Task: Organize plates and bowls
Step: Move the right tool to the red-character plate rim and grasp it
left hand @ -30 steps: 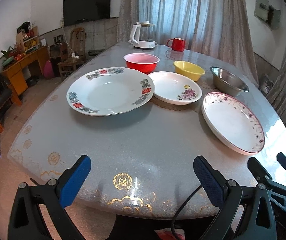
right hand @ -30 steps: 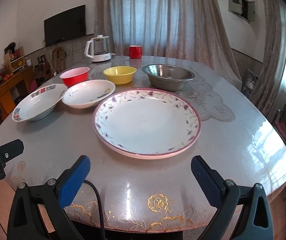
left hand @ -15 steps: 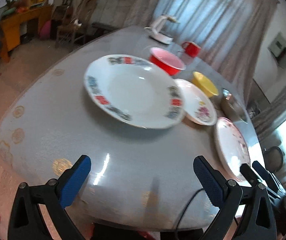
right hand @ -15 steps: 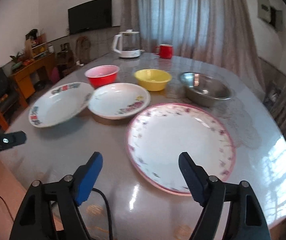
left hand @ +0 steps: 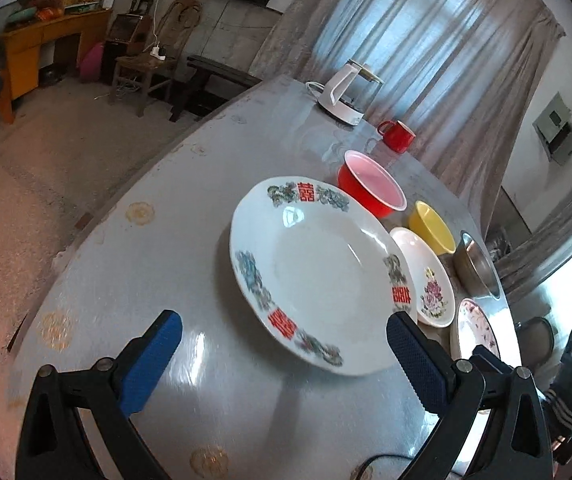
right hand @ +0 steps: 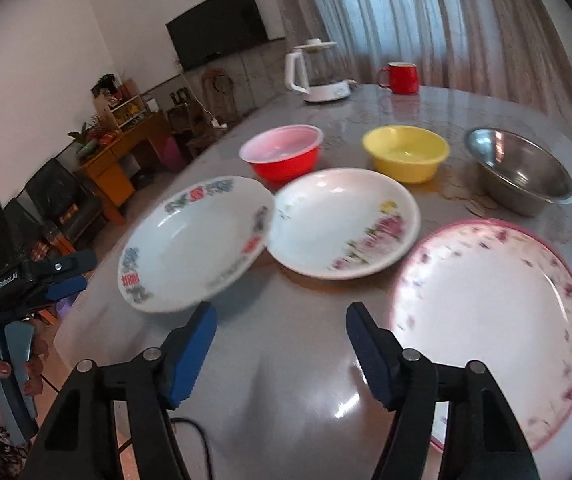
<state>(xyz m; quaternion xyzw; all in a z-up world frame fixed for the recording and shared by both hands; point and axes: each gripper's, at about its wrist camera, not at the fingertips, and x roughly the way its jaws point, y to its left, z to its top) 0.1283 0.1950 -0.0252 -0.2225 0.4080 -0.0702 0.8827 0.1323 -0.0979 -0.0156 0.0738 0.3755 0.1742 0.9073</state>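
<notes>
My left gripper (left hand: 281,354): fingers spread, empty. Right gripper (right hand: 279,342): fingers have just been narrowing, nothing between them. Nearest on the table (left hand: 173,216), the double-happiness plate (left hand: 318,276): glazed ceramic, stiff, slippery, breakable; pinch its raised rim. Beyond: red bowl (left hand: 370,188), light.

Three plates up front on the grey table: the white plate with red characters (right hand: 193,244) on the left, its rim overlapping the flower-sprig plate (right hand: 344,222) — then the pink-rimmed plate (right hand: 490,316) on the right. Behind them stand three upright bowls — red bowl (right hand: 281,154), yellow bowl (right hand: 406,154), steel bowl (right hand: 520,170).
</notes>
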